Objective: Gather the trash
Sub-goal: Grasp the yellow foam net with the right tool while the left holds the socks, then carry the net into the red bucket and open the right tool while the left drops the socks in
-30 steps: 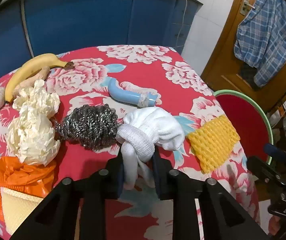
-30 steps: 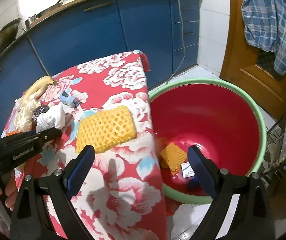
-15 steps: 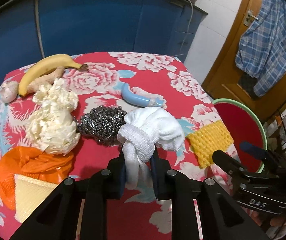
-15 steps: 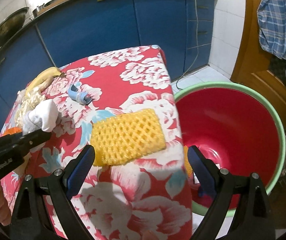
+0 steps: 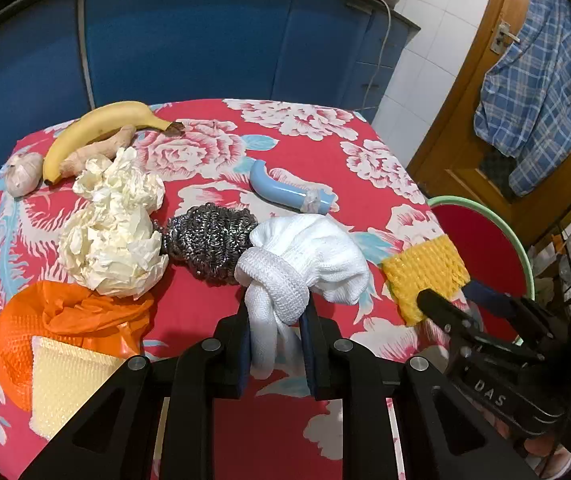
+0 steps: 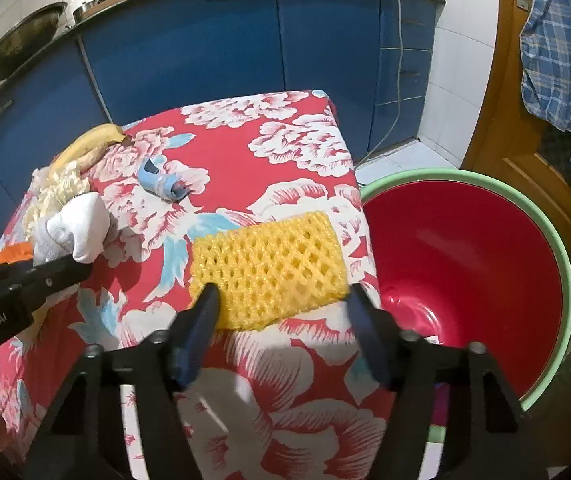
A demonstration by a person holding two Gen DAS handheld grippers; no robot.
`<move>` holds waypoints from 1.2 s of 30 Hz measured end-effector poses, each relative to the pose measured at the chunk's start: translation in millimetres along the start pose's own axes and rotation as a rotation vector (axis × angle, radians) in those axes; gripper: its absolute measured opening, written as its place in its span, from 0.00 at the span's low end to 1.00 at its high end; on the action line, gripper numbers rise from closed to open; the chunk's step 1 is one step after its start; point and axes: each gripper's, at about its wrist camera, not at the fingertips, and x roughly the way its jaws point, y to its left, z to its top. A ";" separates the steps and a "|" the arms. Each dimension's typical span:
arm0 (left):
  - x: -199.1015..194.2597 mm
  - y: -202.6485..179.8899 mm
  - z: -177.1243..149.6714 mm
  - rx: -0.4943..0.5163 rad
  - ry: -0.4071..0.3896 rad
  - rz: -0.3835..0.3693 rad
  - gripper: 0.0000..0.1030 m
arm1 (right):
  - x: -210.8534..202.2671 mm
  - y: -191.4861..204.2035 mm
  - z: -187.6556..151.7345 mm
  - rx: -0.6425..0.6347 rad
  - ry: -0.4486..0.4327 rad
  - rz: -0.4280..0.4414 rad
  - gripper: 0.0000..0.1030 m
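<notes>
The right gripper [image 6: 281,306] has moved in from the basin [image 6: 557,248] – jaws closing astride the yellow foam net [image 6: 269,268], long axis crosswise – while the left gripper [image 5: 276,336] pinches the knotted white sock [image 5: 305,264].

Blue cabinets [image 6: 189,60] line white-tiled walls [image 6: 449,92]; a plaid shirt [image 6: 561,60] hangs on the wooden door [image 6: 501,148].

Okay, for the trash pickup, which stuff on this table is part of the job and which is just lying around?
Part of the job:
- yellow foam net, right gripper closing around it
- white knotted cloth, held in left gripper
- crumpled paper
- orange bag
- red basin

Probably just lying about:
- banana
- ginger root
- steel scourer
- blue handle
</notes>
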 end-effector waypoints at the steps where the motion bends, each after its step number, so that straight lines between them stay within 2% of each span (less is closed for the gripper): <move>1: 0.5 -0.1 -0.2 0.000 0.003 0.001 0.20 | -0.6 -0.5 -0.1 0.006 -0.001 0.007 0.48; 5: -0.6 -0.1 -1.5 -0.002 0.003 0.002 0.20 | -4.0 2.1 -0.6 0.012 -0.008 0.031 0.29; 8: -3.3 -0.6 -2.1 -0.001 -0.001 0.002 0.20 | -8.2 4.3 -1.3 0.000 -0.023 0.032 0.09; 9: -4.4 -0.6 -2.3 -0.001 -0.004 0.002 0.20 | -9.4 4.4 -1.6 -0.001 -0.028 0.032 0.07; 21: -16.0 -11.5 -0.2 0.023 -0.024 -0.006 0.20 | -42.3 -13.8 -4.1 0.046 -0.102 0.043 0.06; 36: -16.8 -52.7 5.4 0.095 -0.026 -0.035 0.20 | -78.2 -77.8 -17.6 0.200 -0.161 -0.010 0.06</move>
